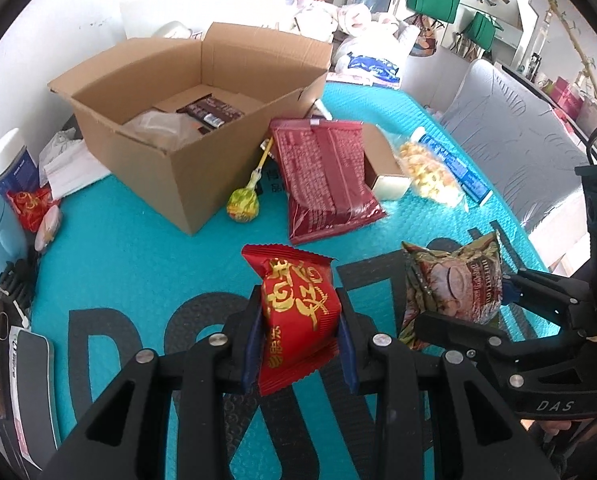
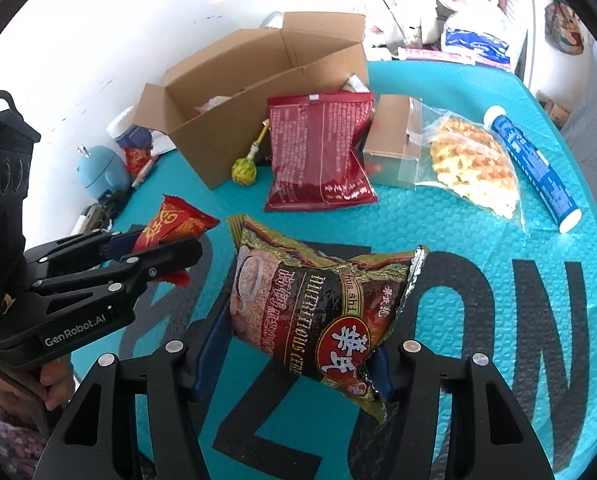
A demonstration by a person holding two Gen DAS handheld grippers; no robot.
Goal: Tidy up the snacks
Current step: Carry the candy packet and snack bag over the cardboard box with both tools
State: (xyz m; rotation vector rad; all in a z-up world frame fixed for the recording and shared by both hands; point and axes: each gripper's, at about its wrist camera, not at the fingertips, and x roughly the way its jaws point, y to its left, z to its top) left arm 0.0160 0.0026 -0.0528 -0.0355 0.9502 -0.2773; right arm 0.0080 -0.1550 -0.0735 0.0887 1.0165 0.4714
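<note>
My left gripper (image 1: 300, 336) is shut on a small red snack packet with gold writing (image 1: 298, 312), held above the teal mat; it also shows in the right wrist view (image 2: 170, 232). My right gripper (image 2: 294, 344) is shut on a green and brown cereal packet (image 2: 314, 312), also seen in the left wrist view (image 1: 454, 284). The open cardboard box (image 1: 178, 120) stands at the back left and holds a dark chocolate packet (image 1: 212, 114) and clear wrapping. A large dark red bag (image 1: 322, 176), a lollipop (image 1: 244, 202) and a waffle bag (image 2: 474, 160) lie on the mat.
A small brown carton (image 2: 394, 144) and a blue and white tube (image 2: 530, 160) lie at the right. A blue round device (image 2: 100, 172), a white bottle (image 1: 8, 160) and cables sit at the left edge. A grey cushion (image 1: 510, 132) borders the mat's right side.
</note>
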